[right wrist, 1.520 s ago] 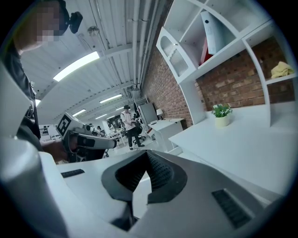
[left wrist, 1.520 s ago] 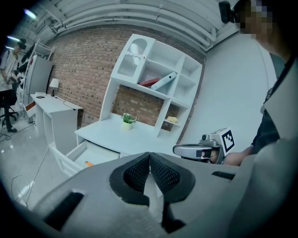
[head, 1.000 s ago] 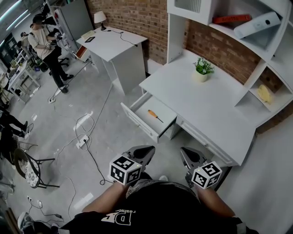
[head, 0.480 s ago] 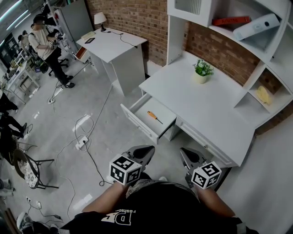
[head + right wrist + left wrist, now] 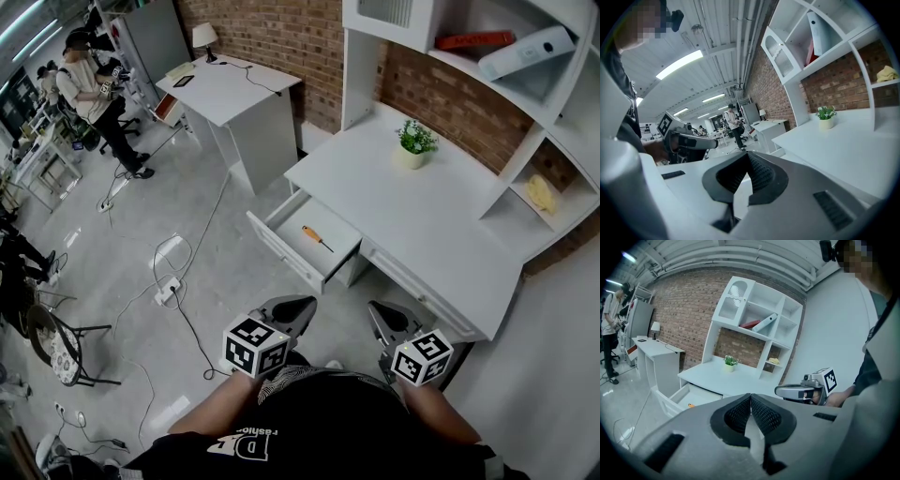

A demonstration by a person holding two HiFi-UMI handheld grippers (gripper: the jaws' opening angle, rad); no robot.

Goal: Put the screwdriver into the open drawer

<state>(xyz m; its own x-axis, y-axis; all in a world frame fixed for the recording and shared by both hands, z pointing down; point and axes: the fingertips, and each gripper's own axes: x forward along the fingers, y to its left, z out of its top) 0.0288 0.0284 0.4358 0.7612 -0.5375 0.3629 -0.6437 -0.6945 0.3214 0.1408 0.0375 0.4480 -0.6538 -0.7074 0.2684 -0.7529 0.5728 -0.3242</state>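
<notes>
Head view. Slim screwdriver [image 5: 317,237] with orange handle and dark metal shaft, lying flat on the floor of the open white drawer [image 5: 279,247], handle toward the back, tip toward the desk's right side; too small to tell the tip type. Drawer pulled out from the white desk [image 5: 441,234], with a small green potted plant [image 5: 413,143] on the desktop. Left gripper [image 5: 298,306] and right gripper [image 5: 380,311] held low near the body, well apart from drawer and screwdriver; hands mostly hidden behind the marker cubes.

Left gripper view. Black ribbed jaws of left gripper [image 5: 751,401] clenched tip to tip, nothing between them. Drawer [image 5: 670,399] partly cut off by the gripper's grey body; only a small orange bit of the screwdriver [image 5: 689,405] visible inside, shaft hidden. Right gripper [image 5: 797,391] alongside, at the right.

Right gripper view. Jaws of right gripper [image 5: 747,161] likewise pressed together, empty. Left gripper [image 5: 693,139] at the left. Potted plant [image 5: 826,115] on the desktop at the right. Lower view filled by the gripper's own body.
</notes>
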